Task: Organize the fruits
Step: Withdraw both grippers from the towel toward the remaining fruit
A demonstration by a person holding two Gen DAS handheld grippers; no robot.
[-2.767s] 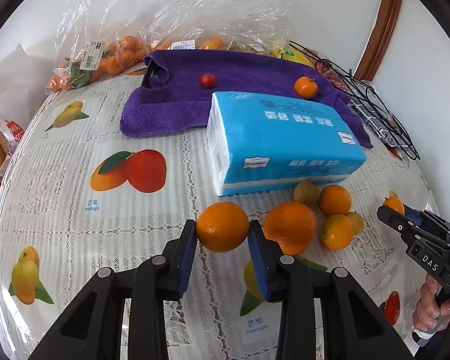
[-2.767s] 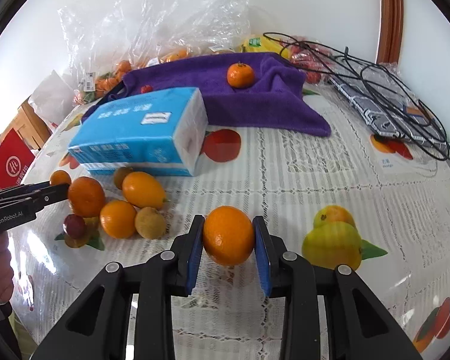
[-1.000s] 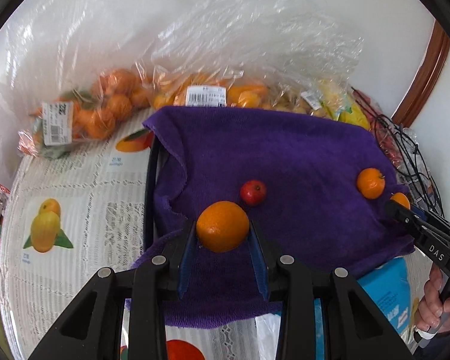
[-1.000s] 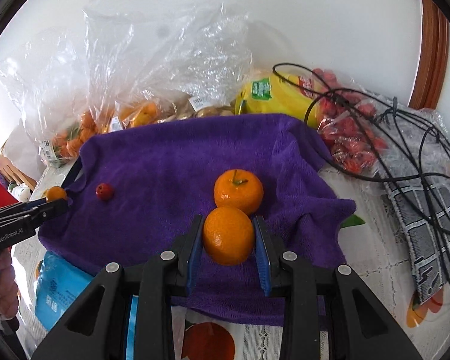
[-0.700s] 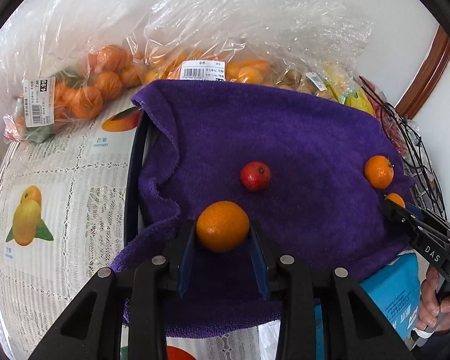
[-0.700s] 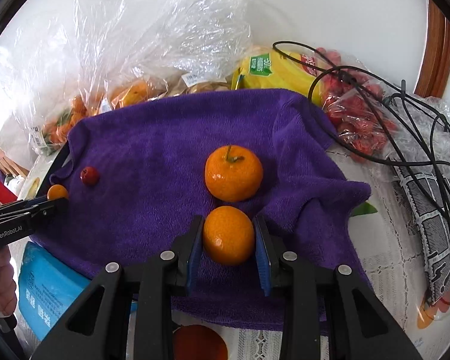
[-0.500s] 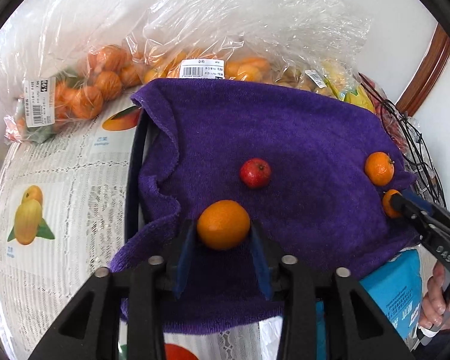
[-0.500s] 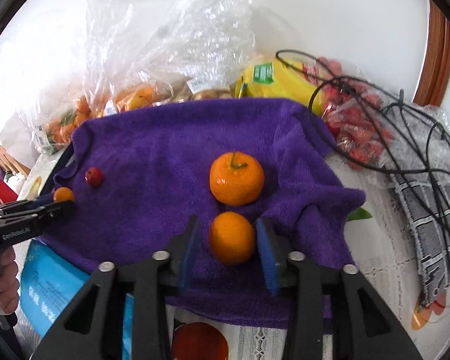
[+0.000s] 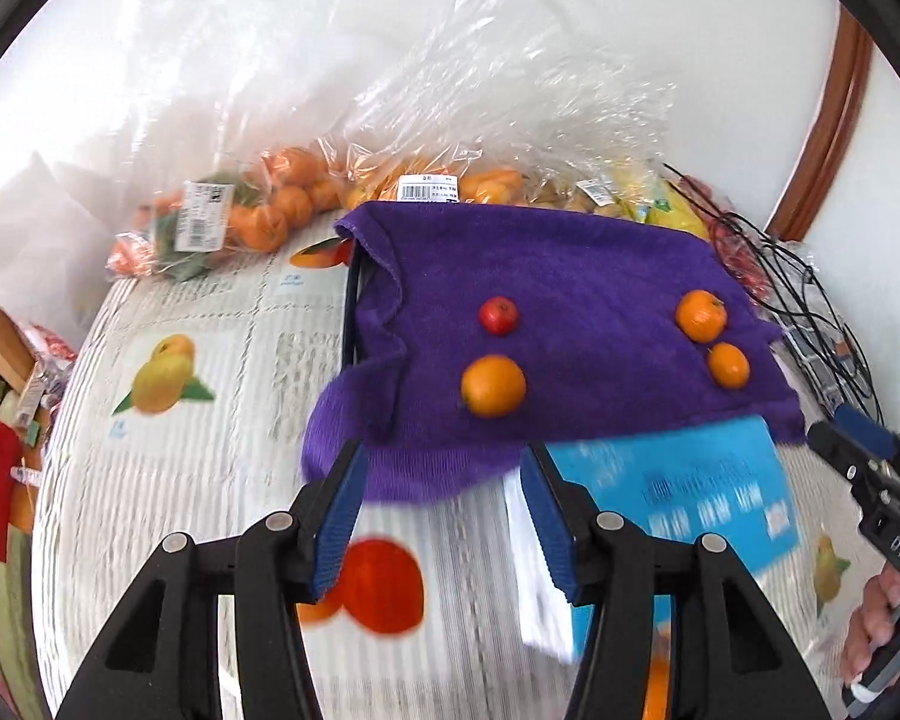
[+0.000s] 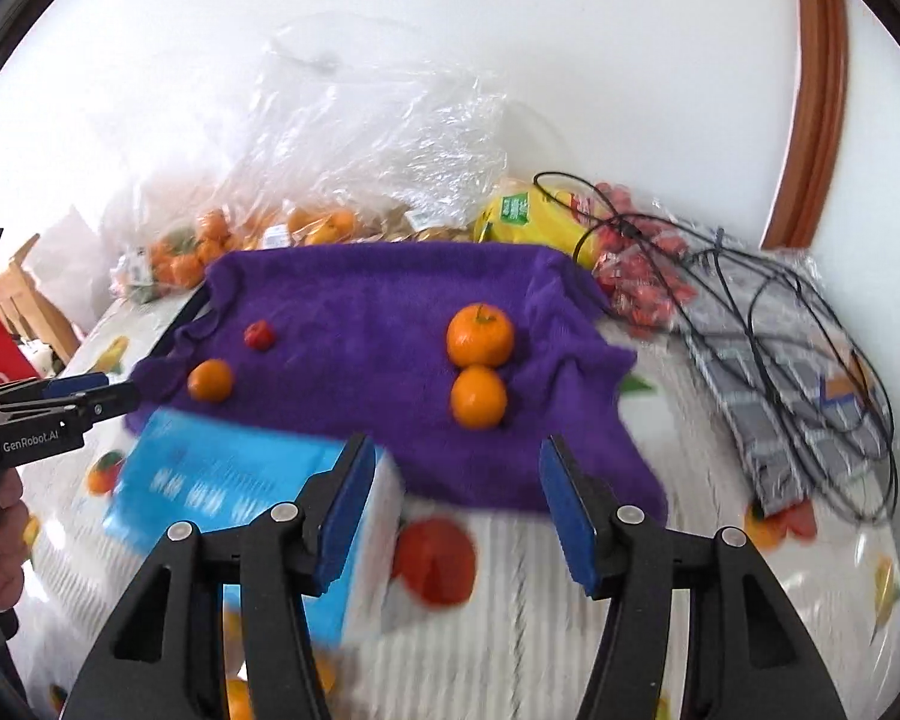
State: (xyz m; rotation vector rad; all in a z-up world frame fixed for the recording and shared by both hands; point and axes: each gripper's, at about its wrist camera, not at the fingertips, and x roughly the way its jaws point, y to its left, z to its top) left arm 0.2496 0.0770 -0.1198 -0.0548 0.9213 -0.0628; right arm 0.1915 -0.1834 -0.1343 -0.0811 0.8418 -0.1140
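A purple towel (image 9: 570,300) (image 10: 360,312) lies at the back of the table with fruit on it. In the left wrist view an orange (image 9: 493,386) rests below a small red fruit (image 9: 498,315). My left gripper (image 9: 444,468) is drawn back from it, its jaws opening, nothing between them. In the right wrist view a second orange (image 10: 478,396) touches a stemmed mandarin (image 10: 480,336). My right gripper (image 10: 457,462) hangs short of them, its jaws opening and empty. Each gripper shows at the edge of the other's view, the left gripper (image 10: 108,393) and the right gripper (image 9: 858,438).
A blue tissue pack (image 9: 690,492) (image 10: 228,480) lies just in front of the towel. Clear bags of oranges (image 9: 258,210) and a yellow bag (image 10: 528,210) line the wall behind. Black wire and cables (image 10: 780,312) cover the right side. A fruit-print tablecloth (image 9: 210,420) covers the table.
Both grippers let go of their oranges, which now lie on the purple towel. Both have pulled back and up from the towel with their jaws spread wider.
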